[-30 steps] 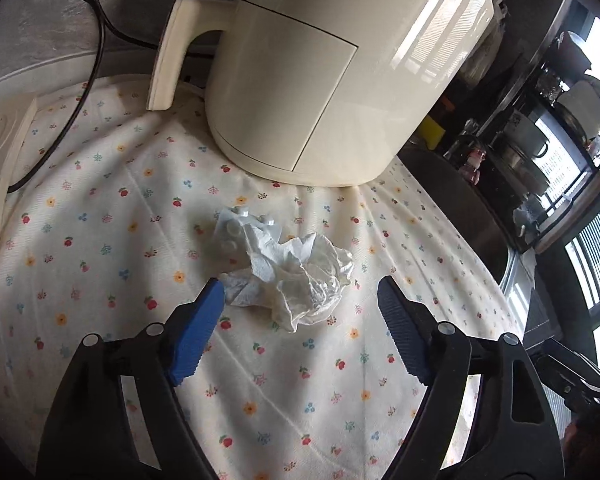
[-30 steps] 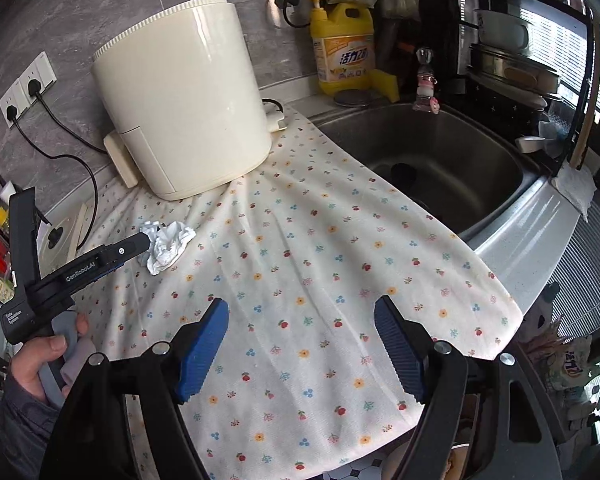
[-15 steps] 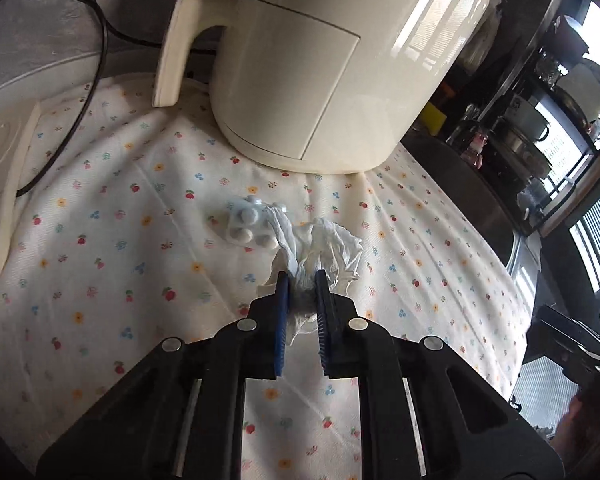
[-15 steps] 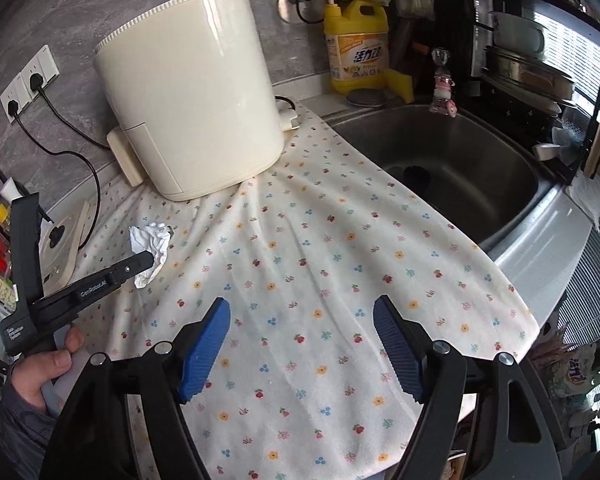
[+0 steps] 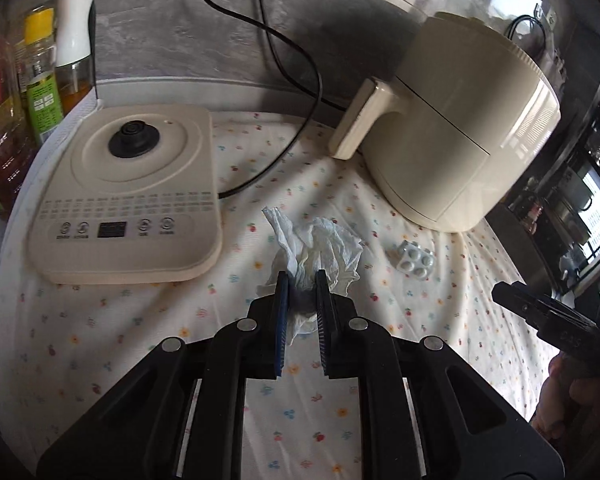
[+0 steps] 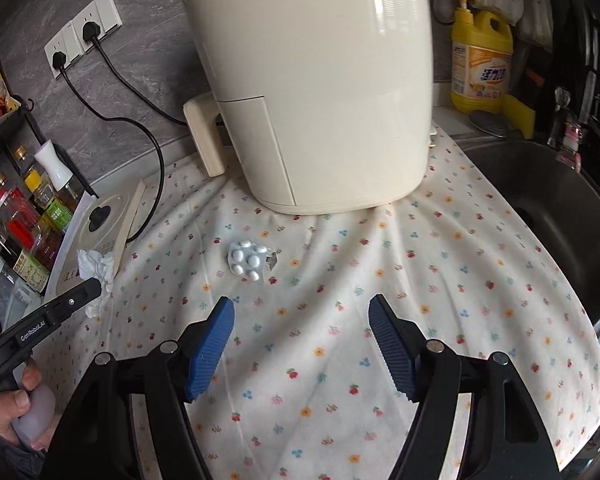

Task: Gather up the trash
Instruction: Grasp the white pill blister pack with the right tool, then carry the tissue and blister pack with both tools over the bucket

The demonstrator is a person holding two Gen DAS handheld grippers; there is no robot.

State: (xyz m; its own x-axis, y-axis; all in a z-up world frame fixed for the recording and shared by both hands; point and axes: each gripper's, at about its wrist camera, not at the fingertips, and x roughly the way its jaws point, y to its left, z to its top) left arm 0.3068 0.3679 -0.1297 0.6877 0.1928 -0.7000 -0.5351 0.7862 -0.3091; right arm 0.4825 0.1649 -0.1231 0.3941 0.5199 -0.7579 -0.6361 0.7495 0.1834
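Tissue (image 5: 320, 248), light and crushable, is pinched at its near edge by left tongs (image 5: 300, 292). Pill pack (image 6: 247, 260), stiff and flat, lies before the fryer (image 6: 320, 80); right tongs (image 6: 302, 344) gape, closing slightly, empty.

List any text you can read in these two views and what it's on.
"GenRobot.AI": on the side of the left gripper, right wrist view.
Yellow detergent bottle: blue label characters, too blurred to read.
Kettle base: button captions too small.
Condiment bottles: labels unreadable.
Pill blister: no print visible.
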